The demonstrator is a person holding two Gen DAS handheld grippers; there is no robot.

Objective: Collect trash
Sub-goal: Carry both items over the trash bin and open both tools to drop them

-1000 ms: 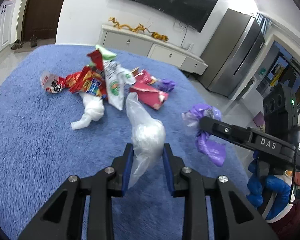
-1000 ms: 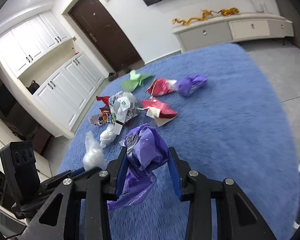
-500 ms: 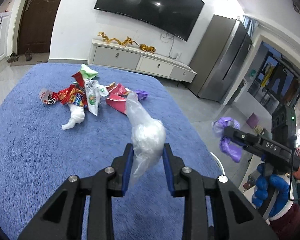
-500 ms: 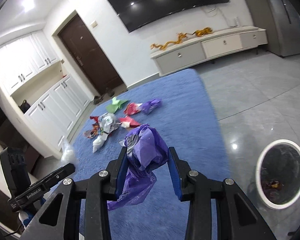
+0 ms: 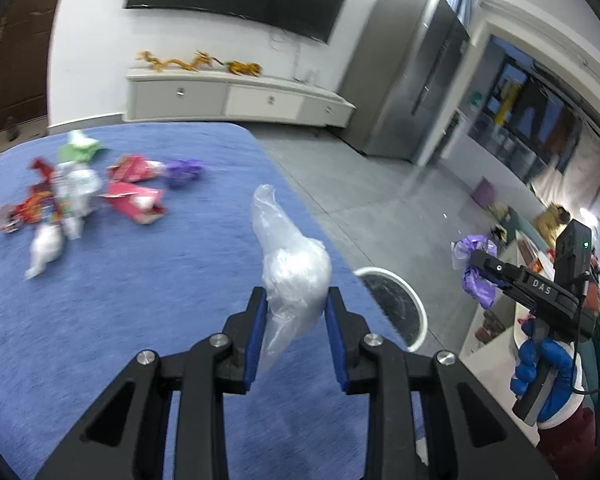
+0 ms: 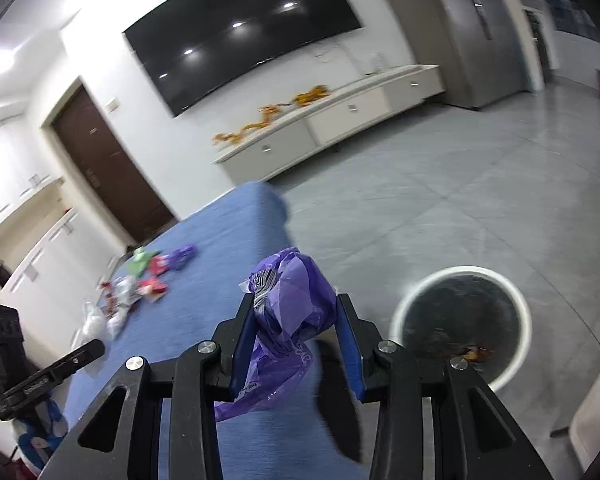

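**Both hands loaded beside the bin**

The left hand-held gripper point(image 5: 294, 322) clamps a clear plastic bag point(image 5: 290, 264) between its blue pads. The right hand-held gripper point(image 6: 296, 336) grips a purple plastic bag point(image 6: 290, 312). Just right stands a white-rimmed trash bin point(image 6: 462, 322); farther left, wrappers point(image 5: 80, 192) litter the blue rug point(image 5: 120, 300).

Both views are evenly lit from overhead, and ceiling lights show as small white spots of glare on the dark television point(image 6: 244, 36). A bright patch washes out the ceiling at the upper left of the right wrist view. The pale floor tiles point(image 6: 440, 200) carry a soft sheen. Motion blur smears the litter on the blue rug point(image 5: 100, 280) and the rim of the bin point(image 6: 460, 276). Fisheye bending curves walls, with black vignette at the corners.
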